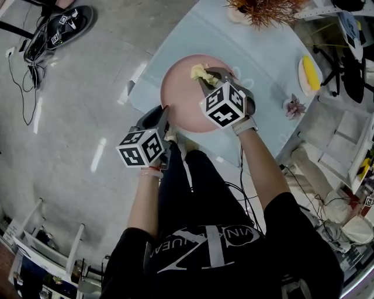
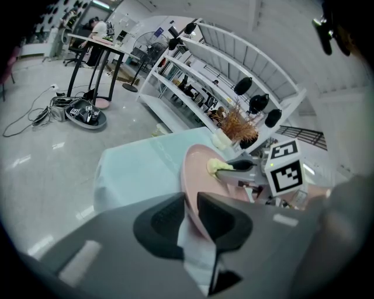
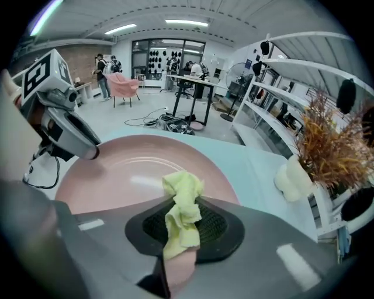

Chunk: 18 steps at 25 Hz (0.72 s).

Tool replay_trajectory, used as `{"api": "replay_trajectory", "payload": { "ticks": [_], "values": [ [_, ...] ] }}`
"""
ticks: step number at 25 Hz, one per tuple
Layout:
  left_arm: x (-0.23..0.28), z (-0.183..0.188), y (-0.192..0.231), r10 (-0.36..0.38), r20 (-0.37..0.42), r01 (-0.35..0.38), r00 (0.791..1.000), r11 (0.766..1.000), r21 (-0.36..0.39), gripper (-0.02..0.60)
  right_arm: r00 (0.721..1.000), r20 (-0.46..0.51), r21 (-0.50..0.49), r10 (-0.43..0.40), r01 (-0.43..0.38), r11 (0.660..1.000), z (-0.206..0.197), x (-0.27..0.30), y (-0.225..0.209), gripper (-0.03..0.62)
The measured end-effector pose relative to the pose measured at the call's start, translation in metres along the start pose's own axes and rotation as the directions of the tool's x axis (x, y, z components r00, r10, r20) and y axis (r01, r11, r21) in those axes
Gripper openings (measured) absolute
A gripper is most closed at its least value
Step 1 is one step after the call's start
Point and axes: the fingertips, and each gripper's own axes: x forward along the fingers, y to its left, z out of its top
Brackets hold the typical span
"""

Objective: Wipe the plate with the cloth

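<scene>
Pink plate (image 1: 182,102) above the pale tabletop (image 1: 266,55) has its rim pinched in the left claw (image 1: 165,112). The right claw (image 1: 211,76) grips a yellow cloth (image 1: 199,72) on it.

- Glossy grey floor (image 1: 76,128) is reflecting pale streaks of light at 9 o'clock in the head view.
- Black cables (image 1: 32,49) are trailing across it at 10 o'clock.
- Pale blue table (image 1: 263,58) is standing at 12 o'clock, and a dried plant (image 1: 263,10) is sitting on it at 1 o'clock.
- White shelving (image 2: 198,87) is running along the wall, carrying dark objects.
- Ceiling strip lights (image 3: 184,22) are glowing.
- Pink armchair (image 3: 125,83) is standing far back.
</scene>
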Motion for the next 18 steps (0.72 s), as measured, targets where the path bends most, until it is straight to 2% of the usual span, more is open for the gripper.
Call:
{"api": "replay_trajectory", "payload": {
  "ticks": [4,9,13,18],
  "values": [
    [-0.001,0.000,0.000,-0.001,0.002,0.001,1.000,1.000,-0.001,0.000,0.998,-0.030,0.037,-0.048,0.049,0.998,-0.027,-0.015,-0.005,0.078],
    [-0.001,0.001,-0.001,0.001,0.004,-0.001,1.000,1.000,-0.003,0.000,0.996,-0.072,0.035,-0.049,0.052,0.998,-0.056,-0.034,0.010,0.078],
    [0.000,0.000,0.001,0.004,0.005,-0.004,1.000,1.000,-0.004,0.000,0.996,-0.090,0.021,-0.013,0.015,1.000,-0.066,-0.043,0.035,0.078],
    [0.001,0.000,0.000,0.005,0.004,-0.005,1.000,1.000,-0.005,0.000,0.994,-0.070,-0.034,0.084,-0.086,0.996,-0.053,-0.046,0.077,0.078]
  ]
}}
